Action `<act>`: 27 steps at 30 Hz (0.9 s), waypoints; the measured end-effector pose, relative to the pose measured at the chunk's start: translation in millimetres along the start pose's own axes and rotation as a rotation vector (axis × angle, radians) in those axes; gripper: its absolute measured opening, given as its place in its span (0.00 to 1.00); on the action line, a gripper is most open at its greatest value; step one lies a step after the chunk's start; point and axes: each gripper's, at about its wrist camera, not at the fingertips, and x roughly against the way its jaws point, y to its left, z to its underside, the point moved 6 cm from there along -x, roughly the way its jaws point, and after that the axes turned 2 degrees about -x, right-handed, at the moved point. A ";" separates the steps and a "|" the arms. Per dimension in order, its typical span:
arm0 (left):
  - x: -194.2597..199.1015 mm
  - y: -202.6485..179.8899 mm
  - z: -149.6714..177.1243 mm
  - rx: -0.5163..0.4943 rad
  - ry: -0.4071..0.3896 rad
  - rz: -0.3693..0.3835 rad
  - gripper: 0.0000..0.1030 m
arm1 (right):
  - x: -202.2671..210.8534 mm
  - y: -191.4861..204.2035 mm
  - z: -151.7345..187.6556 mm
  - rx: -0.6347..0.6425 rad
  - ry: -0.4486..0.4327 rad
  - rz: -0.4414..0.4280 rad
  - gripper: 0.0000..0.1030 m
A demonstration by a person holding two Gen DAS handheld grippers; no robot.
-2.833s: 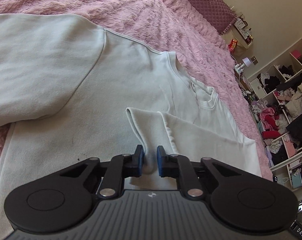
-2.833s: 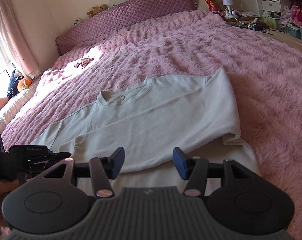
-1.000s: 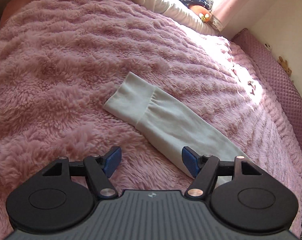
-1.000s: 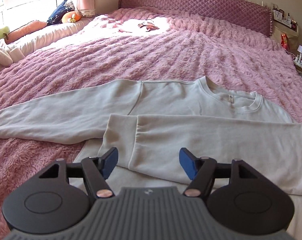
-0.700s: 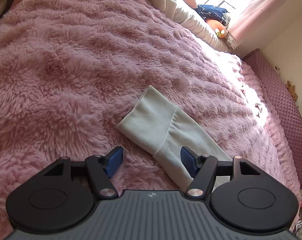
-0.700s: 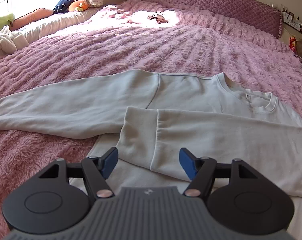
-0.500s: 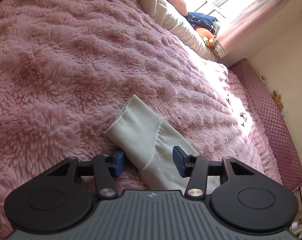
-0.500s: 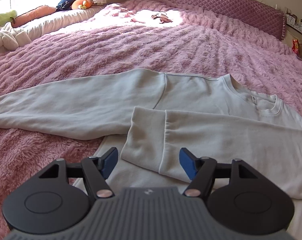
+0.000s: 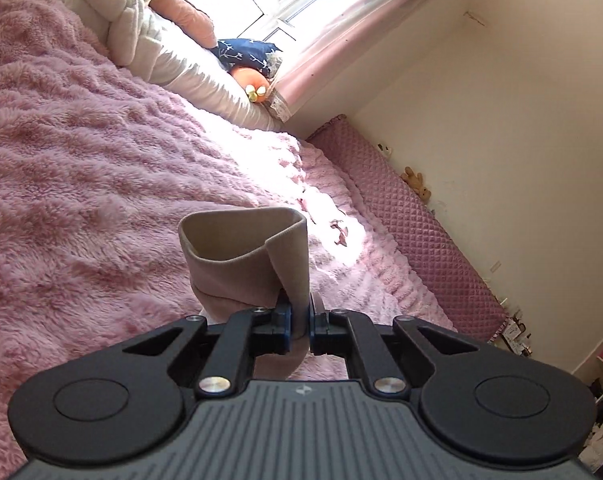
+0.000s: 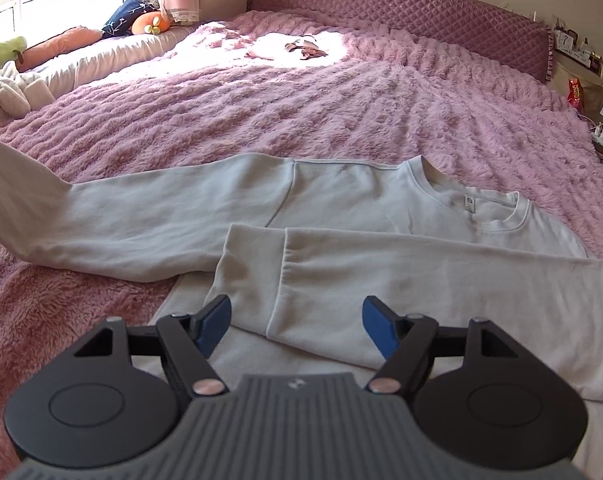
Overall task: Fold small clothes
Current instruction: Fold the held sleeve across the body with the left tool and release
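Pale grey-white knit fills the middle of the left wrist view: the ribbed cuff (image 9: pixel 241 256) of a sleeve stands up off the bed with its round mouth gaping toward the camera. The left gripper (image 9: pixel 299 326) has just been closing, and its blue pads now pinch a fold of that cuff between them. Behind it spreads the fluffy pink blanket (image 9: pixel 81 184), with a quilted mauve headboard (image 9: pixel 417 220) along the wall, a pink curtain (image 9: pixel 361 28) at the bright window, and a navy pillow (image 9: pixel 245 52) beside an orange plush toy (image 9: pixel 251 80).

From the right wrist view, the sweatshirt (image 10: pixel 341 196) lies flat on the same blanket, collar (image 10: pixel 477 204) toward the right. One sleeve (image 10: pixel 401 280) is folded across the body, its cuff end just ahead of the tool. The other sleeve (image 10: pixel 133 220) stretches out to the left, and its far end rises off the blanket at the frame edge. The right gripper (image 10: pixel 295 322) hangs over the hem area with its jaws wide apart, having just been opening a little, nothing between them.
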 end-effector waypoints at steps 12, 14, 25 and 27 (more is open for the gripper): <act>-70.0 -195.1 128.6 -0.094 0.233 0.351 0.07 | 65.8 -126.8 15.5 -0.128 -0.071 0.107 0.70; -78.5 -219.5 159.6 -0.102 0.283 0.392 0.07 | 73.2 -149.2 22.7 -0.156 -0.072 0.123 0.70; -117.5 -284.8 369.9 -0.216 0.663 0.485 0.07 | 98.4 -258.9 68.8 -0.278 -0.052 0.227 0.70; -118.6 -285.5 405.7 -0.262 0.736 0.463 0.07 | 100.8 -273.7 76.3 -0.300 -0.047 0.243 0.70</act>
